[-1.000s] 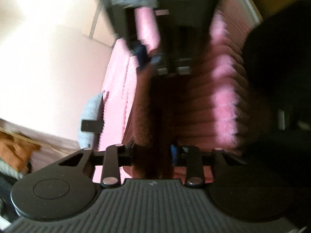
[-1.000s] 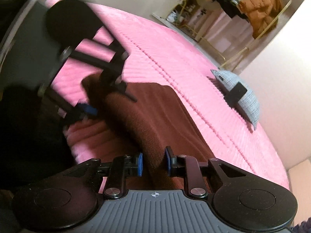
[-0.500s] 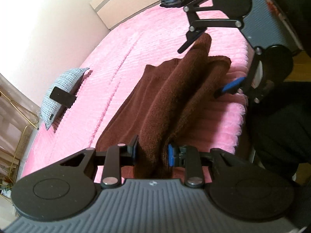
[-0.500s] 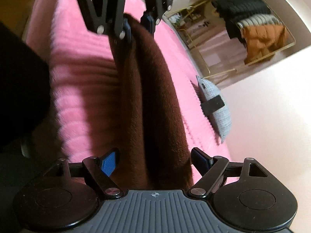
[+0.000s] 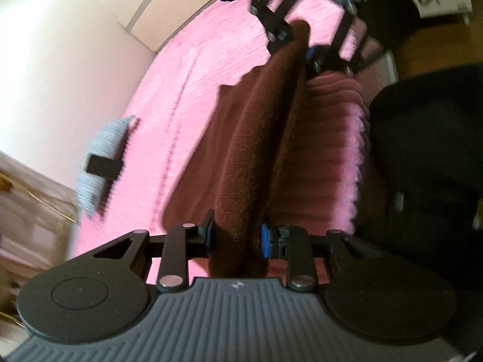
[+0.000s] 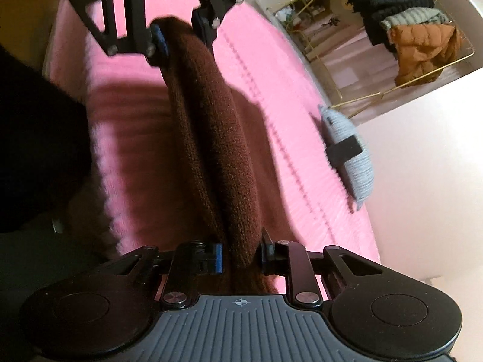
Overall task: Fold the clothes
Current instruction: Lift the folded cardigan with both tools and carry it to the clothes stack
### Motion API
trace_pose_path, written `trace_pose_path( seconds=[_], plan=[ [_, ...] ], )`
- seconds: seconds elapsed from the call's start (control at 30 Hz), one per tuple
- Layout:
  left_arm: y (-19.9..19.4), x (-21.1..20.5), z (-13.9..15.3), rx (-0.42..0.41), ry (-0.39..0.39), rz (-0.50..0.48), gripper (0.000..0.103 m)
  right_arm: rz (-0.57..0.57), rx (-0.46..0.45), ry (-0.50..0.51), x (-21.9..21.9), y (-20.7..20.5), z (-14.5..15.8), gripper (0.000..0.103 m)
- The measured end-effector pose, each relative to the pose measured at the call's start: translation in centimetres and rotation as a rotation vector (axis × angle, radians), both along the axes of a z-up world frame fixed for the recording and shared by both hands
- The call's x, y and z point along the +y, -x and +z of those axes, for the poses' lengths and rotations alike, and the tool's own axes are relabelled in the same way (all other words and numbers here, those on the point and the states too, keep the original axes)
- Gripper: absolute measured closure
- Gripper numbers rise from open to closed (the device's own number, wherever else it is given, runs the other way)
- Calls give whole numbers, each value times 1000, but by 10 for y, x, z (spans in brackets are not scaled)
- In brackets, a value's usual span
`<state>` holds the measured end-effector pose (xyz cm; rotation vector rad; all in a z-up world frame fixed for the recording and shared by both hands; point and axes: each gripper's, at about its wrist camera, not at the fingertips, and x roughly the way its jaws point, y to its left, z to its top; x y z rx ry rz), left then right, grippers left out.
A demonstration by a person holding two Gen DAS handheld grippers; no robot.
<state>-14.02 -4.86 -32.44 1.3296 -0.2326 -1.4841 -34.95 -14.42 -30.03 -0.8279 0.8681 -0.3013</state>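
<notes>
Brown knit held taut over the pink bed

Left gripper (image 5: 235, 239) clenches one end of the knit (image 5: 256, 138); right gripper (image 6: 241, 255), jaws closing, pinches the other toward twelve o'clock, likely stretching the edge straight before laying a fold on the bed (image 5: 187, 69).

A grey pillow (image 6: 351, 154) with a black band lies on the pink bedspread (image 5: 187, 96); clothes rack (image 6: 401, 30) behind

location: a home bedroom. a bed with a pink ribbed blanket (image 6: 271, 69) fills the view. a gold clothes rack (image 6: 422, 81) with hanging garments stands beside it.
</notes>
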Motion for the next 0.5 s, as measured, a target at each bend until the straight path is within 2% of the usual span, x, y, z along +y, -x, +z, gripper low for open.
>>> trace_pose_path(
  seconds=[0.03, 0.2, 0.37, 0.5],
  plan=[
    [1, 5, 4, -29, 8, -14, 78, 3, -9, 0, 5, 2, 9, 83],
    [-2, 19, 32, -2, 38, -44, 78, 2, -24, 14, 24, 13, 41, 83],
    [2, 26, 46, -33, 72, -82, 79, 0, -18, 34, 20, 18, 60, 83],
    [3, 19, 63, -46, 93, -121, 79, -13, -46, 34, 7, 25, 76, 83]
  ],
)
